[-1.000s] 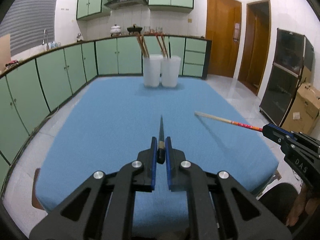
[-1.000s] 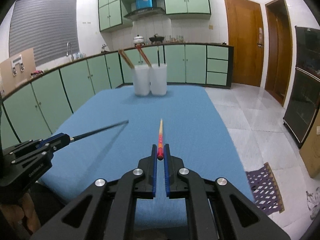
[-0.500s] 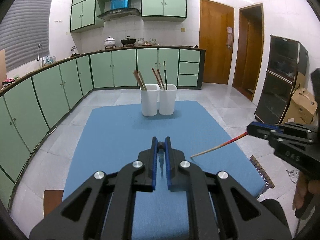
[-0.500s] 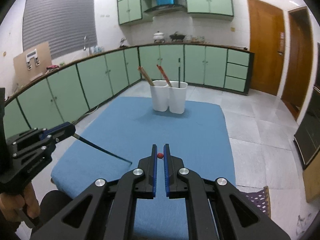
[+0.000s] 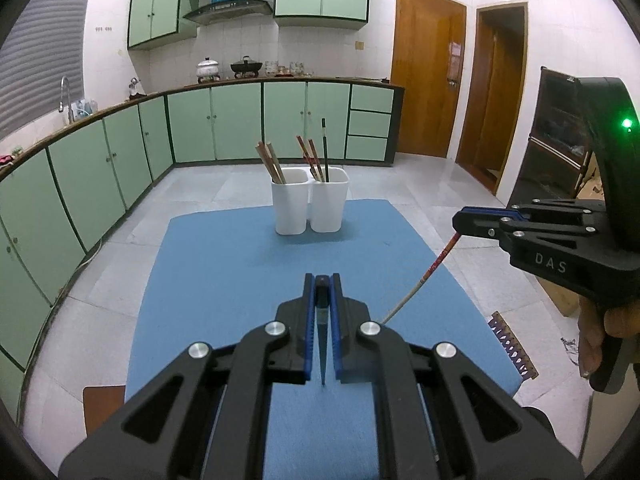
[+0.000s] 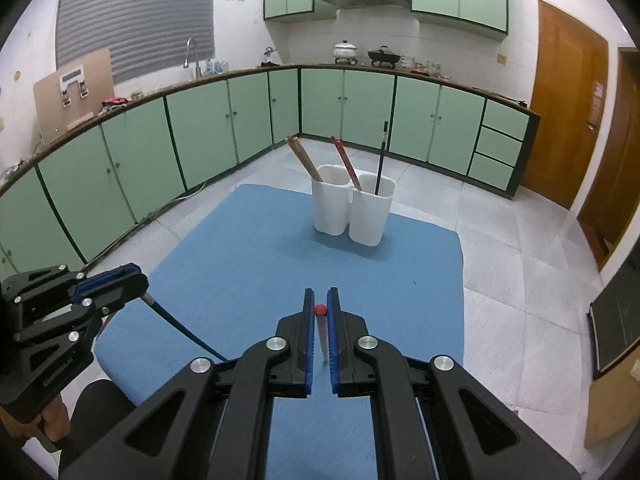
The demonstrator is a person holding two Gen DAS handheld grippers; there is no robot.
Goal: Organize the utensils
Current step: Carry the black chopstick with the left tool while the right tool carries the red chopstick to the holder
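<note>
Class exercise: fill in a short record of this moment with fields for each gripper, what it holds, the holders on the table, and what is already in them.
left gripper: shut on black chopstick, tip pointing down
right gripper: shut on red-ended chopstick, tip pointing down
holders: two white cups side by side at the far end of the blue mat
left cup contents: brown chopsticks
right cup contents: red chopsticks and one black one
</note>
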